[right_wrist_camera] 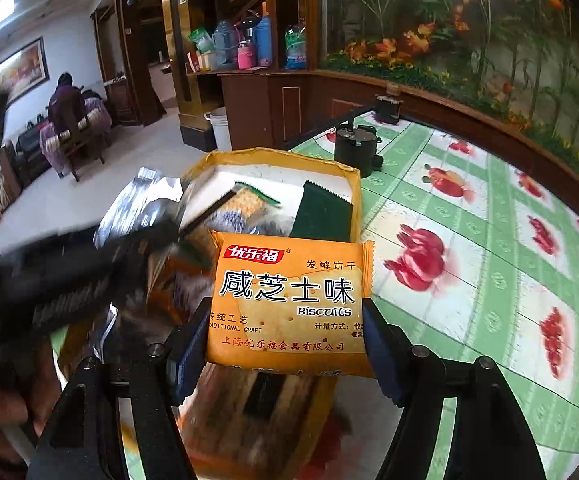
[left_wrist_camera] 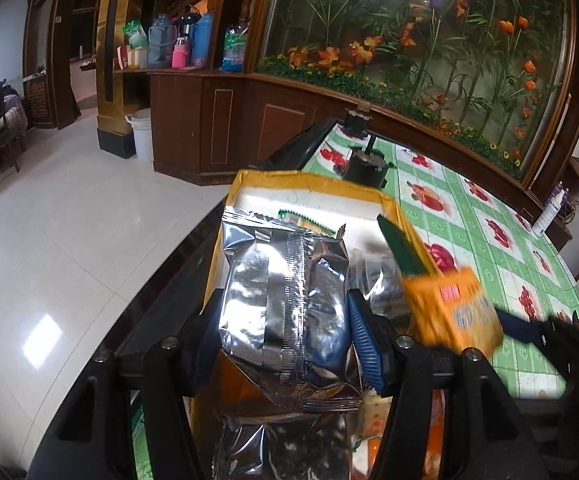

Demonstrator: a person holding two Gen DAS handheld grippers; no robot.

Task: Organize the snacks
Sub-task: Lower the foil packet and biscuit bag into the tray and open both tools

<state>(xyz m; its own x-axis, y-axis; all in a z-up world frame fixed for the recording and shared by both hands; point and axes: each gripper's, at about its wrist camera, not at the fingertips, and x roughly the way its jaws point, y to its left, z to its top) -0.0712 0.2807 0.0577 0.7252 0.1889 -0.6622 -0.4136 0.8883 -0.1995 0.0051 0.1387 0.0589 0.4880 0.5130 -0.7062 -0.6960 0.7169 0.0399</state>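
The left gripper [left_wrist_camera: 285, 316] was clamped on a silver pack [left_wrist_camera: 285, 300], its blue pads pressed against the pack's two long sides. The pack's long axis ran away from the camera, along the fingers, with its crimped far end pointing toward the far wall of the box [left_wrist_camera: 313, 186] and its back seam facing up. It was held above the near part of the open yellow box, over other loose packs lying inside, including a second silver one [left_wrist_camera: 281, 448] underneath.

The right gripper [right_wrist_camera: 285, 340] was clamped on an orange biscuit pack [right_wrist_camera: 289, 300], pads gripping its left and right edges. That pack was nearly square, printed face toward the camera, its lettering upright and its top edge pointing away toward the box. It hung over the box's near right corner, at the edge nearest the tablecloth [right_wrist_camera: 469, 240].

In the left view the biscuit pack appeared blurred, tilted, just right of the silver pack, with a dark green pack [left_wrist_camera: 403, 248] leaning against the box's right wall behind it. The box stood on the fruit-patterned tablecloth, near the table's left edge, with a black pot [right_wrist_camera: 355, 152] beyond it.
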